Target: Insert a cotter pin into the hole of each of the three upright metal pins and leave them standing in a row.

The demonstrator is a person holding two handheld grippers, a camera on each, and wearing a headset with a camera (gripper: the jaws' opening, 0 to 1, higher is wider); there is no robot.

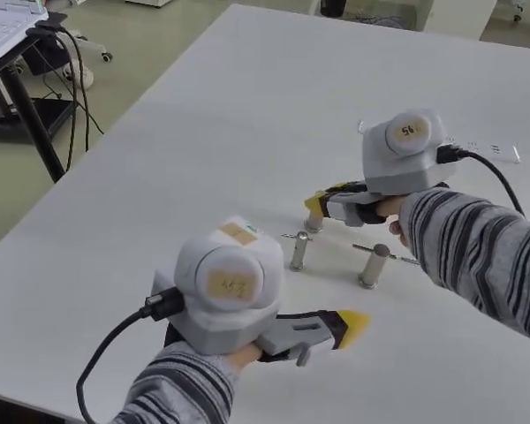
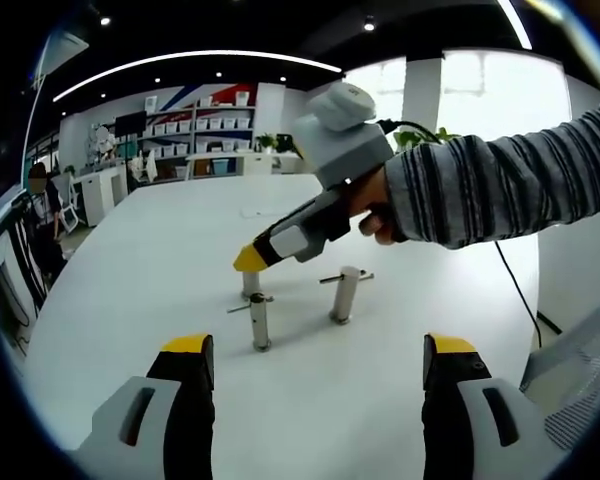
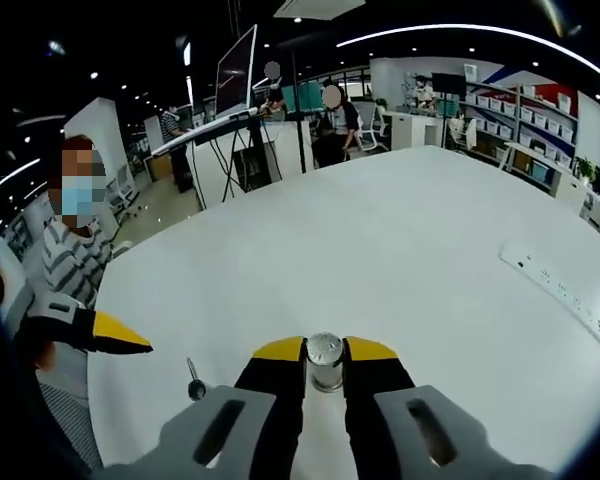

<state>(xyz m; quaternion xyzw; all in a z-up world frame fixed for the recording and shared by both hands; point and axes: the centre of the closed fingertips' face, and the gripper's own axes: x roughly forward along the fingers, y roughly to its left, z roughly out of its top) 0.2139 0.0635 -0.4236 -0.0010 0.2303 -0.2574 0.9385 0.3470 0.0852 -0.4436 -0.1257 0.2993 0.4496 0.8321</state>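
Left tongs (image 2: 318,346) hang released just short of the middle pin (image 1: 299,251), while right tongs (image 3: 325,349) clench the far pin (image 3: 326,364) behind it on the table (image 1: 247,106), likely steadying it upright in the row.

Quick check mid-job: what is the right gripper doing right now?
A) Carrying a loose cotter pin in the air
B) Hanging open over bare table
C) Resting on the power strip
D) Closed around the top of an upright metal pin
D: in the right gripper view the right gripper has its jaws against both sides of an upright metal pin standing on the table.
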